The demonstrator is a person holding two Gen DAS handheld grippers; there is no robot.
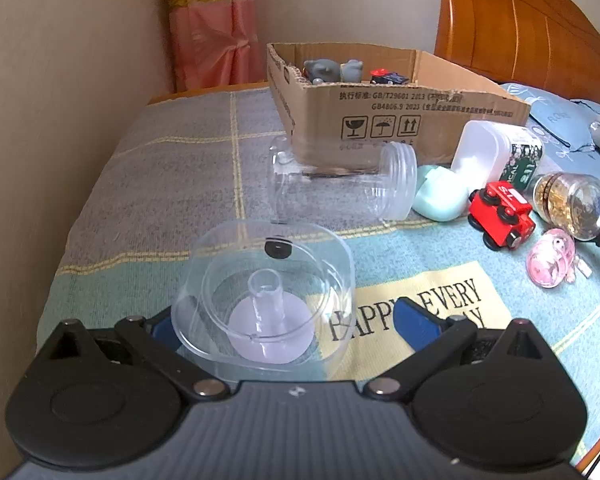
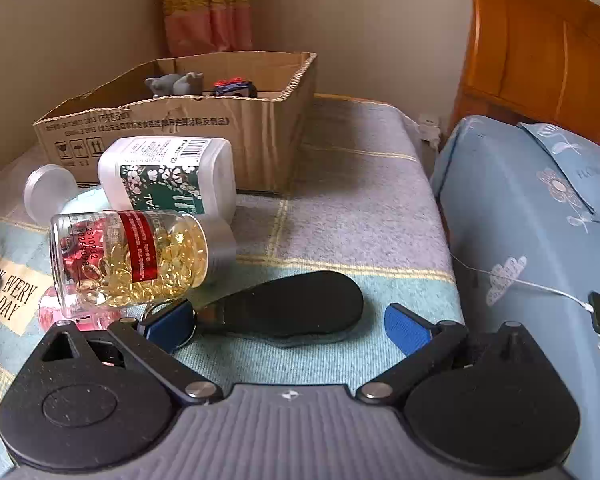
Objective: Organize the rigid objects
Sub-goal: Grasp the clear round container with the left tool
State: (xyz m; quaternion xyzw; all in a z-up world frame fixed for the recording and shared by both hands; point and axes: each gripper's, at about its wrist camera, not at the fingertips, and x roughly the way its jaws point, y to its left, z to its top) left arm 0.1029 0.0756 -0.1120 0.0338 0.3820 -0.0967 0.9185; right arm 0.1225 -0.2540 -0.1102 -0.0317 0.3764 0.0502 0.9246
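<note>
With fingers spread wide and gripping nothing, the left gripper [image 1: 288, 320] straddled the clear lid [image 1: 264, 296] on the bed, needing to close before carrying it to the cardboard box [image 1: 396, 120]

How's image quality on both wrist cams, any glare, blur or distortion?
Left wrist: strong fisheye bending and dark corners; the clear lid between the open fingers shows faint reflections, and the cardboard box print stays readable. Right wrist: soft daylight, sharp capsule bottle label, black flat object lacks detail.

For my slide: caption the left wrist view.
Open left tool straddling a clear lid, cardboard box beyond.
</note>
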